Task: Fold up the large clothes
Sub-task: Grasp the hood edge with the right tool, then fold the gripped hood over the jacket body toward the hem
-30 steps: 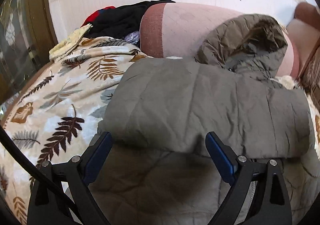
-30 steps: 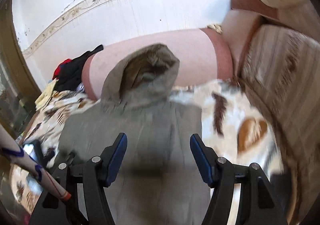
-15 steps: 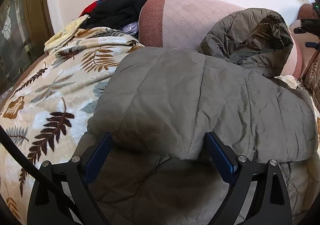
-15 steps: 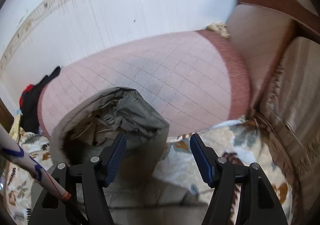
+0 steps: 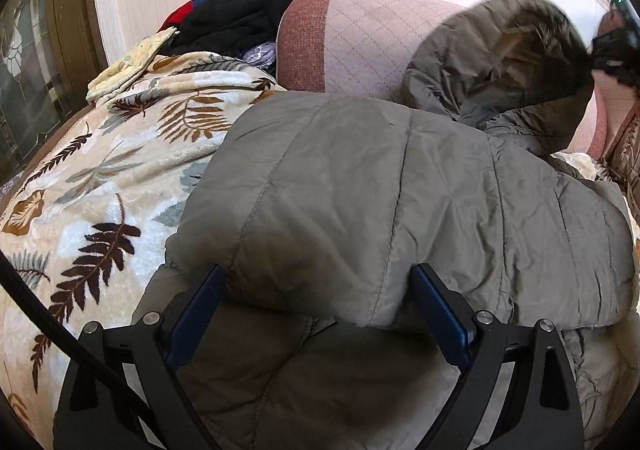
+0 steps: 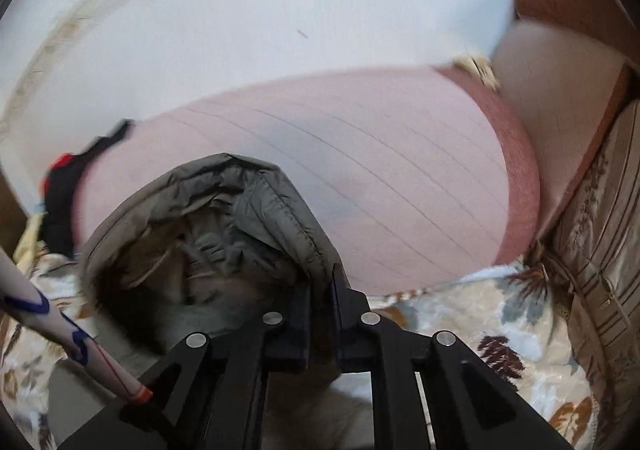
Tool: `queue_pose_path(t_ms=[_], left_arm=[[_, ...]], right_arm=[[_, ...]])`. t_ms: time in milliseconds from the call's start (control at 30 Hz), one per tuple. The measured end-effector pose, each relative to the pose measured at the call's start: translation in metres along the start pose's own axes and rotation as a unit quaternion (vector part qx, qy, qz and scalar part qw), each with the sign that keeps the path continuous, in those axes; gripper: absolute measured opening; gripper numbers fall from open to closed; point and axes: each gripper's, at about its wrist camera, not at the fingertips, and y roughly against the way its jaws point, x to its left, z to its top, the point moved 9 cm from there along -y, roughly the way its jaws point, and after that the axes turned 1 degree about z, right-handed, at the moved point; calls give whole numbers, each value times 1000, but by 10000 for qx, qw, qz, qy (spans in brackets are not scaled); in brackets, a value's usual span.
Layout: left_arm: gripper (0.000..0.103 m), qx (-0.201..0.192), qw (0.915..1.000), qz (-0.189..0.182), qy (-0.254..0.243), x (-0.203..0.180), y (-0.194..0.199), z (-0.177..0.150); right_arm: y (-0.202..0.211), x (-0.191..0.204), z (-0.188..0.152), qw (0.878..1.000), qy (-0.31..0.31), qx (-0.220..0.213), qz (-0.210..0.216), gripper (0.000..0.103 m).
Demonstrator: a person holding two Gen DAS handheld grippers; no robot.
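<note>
The left gripper (image 5: 316,314) stands wide open, pads apart over one folded grey jacket (image 5: 400,190) on one leaf-print blanket (image 5: 100,178); the right gripper (image 6: 322,314) is clamped on its hood (image 6: 224,210); beyond, one pink bolster (image 6: 400,178).

Jacket (image 5: 400,190): quilted synthetic cloth, olive-grey, faint sheen, creased.
Hood (image 6: 224,218): same cloth, fuzzy brown lining.
Blanket (image 5: 100,178): soft plush fleece, leaf print, matt.
Bolster (image 6: 360,178): pink woven cloth, stitched lines, coarser red end.
Gripper pads (image 5: 440,314): blue, smooth; frames matt black, bright metal pins.
</note>
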Motion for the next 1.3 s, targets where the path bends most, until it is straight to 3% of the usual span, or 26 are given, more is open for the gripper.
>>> queue_pose_path(t_ms=[200, 300, 433, 567, 733, 800, 867, 933, 967, 1033, 1200, 1300], left_arm=[[94, -158, 9997, -31, 175, 12, 13, 8], [94, -307, 9990, -36, 331, 22, 22, 16], [94, -539, 9962, -93, 684, 41, 36, 27], [94, -760, 9918, -379, 959, 42, 46, 34], [94, -986, 9902, -842, 516, -3, 53, 37], [94, -1047, 9900, -918, 241, -22, 52, 38], [94, -1003, 9921, -747, -108, -36, 41, 38], [94, -711, 9960, -394, -381, -39, 20, 31], [94, -298, 9979, -309, -489, -40, -1, 22], [96, 9, 9987, -384, -326, -36, -17, 14], [97, -9, 9988, -362, -332, -33, -17, 15], [97, -32, 9988, -338, -341, -33, -15, 14]], right_arm=[[94, 70, -19, 9944, 591, -503, 717, 7], [144, 99, -59, 9873, 1042, -654, 1001, 7], [182, 107, -126, 9845, 1136, -550, 1215, 6], [186, 105, -202, 9842, 1365, -161, 1115, 6], [138, 94, -274, 9838, 1593, 437, 698, 6], [126, 95, -285, 9827, 1667, 515, 627, 6], [117, 94, -290, 9826, 1655, 583, 603, 6], [112, 93, -295, 9817, 1682, 671, 581, 6], [109, 91, -295, 9816, 1674, 710, 580, 6], [112, 89, -293, 9816, 1707, 689, 504, 8], [137, 84, -287, 9769, 1984, 659, 454, 15], [162, 79, -271, 9824, 1698, 401, 670, 15]])
